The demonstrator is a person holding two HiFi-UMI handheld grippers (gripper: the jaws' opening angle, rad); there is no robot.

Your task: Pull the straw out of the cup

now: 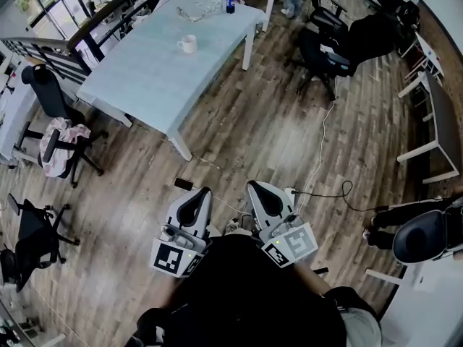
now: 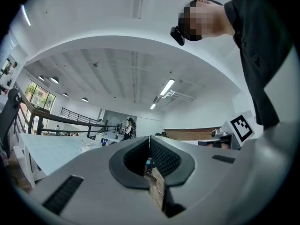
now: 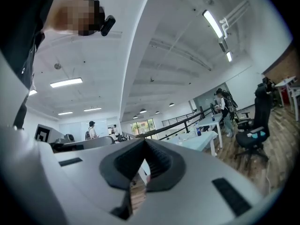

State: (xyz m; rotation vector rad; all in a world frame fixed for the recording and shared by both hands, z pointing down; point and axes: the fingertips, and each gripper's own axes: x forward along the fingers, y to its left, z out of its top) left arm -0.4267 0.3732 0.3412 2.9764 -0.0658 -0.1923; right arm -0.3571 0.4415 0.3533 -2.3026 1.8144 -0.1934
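Wood floor; chair beside table; cup on top.

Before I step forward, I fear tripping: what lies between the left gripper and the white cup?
Head view: brown wooden floor, a small black flat object, then pale blue tabletop.

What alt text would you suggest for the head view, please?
Seen from above, the left gripper and right gripper, both shut, are held close to the person's body over a wooden floor. Farther off stands a pale blue table with a white cup on it.
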